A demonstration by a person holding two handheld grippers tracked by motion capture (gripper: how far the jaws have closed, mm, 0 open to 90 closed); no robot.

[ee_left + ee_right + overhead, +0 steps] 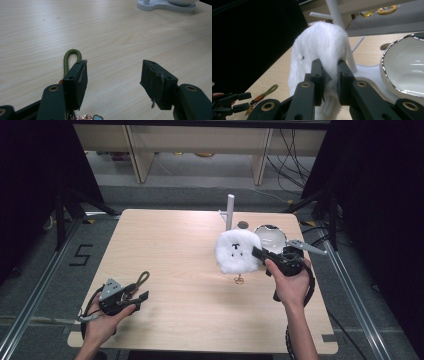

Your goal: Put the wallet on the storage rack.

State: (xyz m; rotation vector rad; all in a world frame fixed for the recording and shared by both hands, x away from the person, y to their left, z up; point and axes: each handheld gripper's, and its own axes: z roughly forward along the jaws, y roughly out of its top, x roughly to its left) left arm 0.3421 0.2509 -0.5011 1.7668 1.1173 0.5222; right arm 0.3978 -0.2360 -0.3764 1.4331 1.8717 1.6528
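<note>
White plush toy [237, 251], pinched in right gripper [261, 254], right of table centre.
Behind it: white peg stand [230, 211], silver-rimmed bowl [270, 236]. Left gripper [141, 297] open, empty, beside green cord loop [141, 280]. Pale wood table [180, 250]; grey floor.

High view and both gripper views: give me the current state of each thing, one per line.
White plush toy: lifted, clamped at its edge.
Right hand-held gripper: shut on the plush.
Left hand-held gripper: open, nothing between its pads.
Green cord keychain: lying flat on the table.
Silver-rimmed bowl: upright, empty.
White peg stand: upright.
</note>
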